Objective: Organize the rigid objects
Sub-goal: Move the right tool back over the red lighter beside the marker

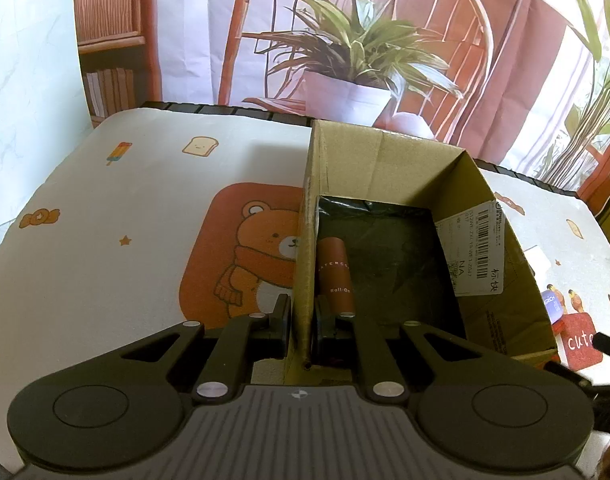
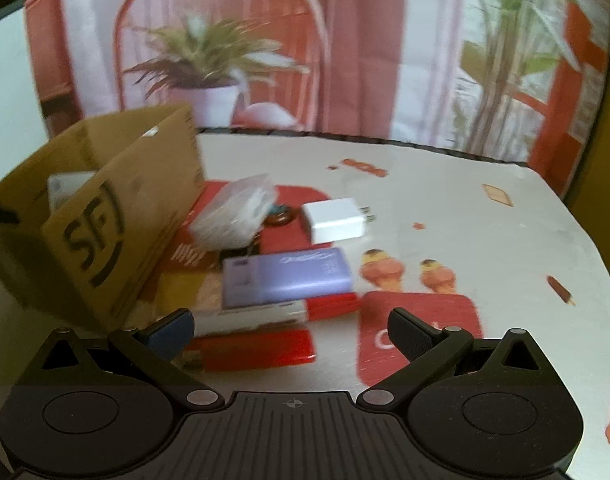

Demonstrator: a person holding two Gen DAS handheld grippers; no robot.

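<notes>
**Tongs status: left clamped on box wall, right released**

Left tongs are clenched on the left wall of the cardboard box, one finger outside the wall and one inside, with the wall edge pinched between the pads. The box stands open-topped on the bench, which carries a cartoon-print cloth with a bear panel just left of the box. A dark liner covers the box floor. One brown roll-on tube lies on that liner against the left wall, directly ahead of the inner finger. A white shipping label is stuck on the inner face of the right wall.

Right tongs are spread wide and grip nothing. The right wrist view is motion-blurred. Ahead of the fingers, outside the box and to its right, the remaining items lie clustered on the bench:

- a red flat item, nearest the tongs;
- a purple box, resting on a red-and-white pack;
- a white charger plug, farther back, prongs pointing right;
- a clear plastic case, just beside the box wall marked "SF".

A printed backdrop with a potted plant hangs behind the bench.
</notes>
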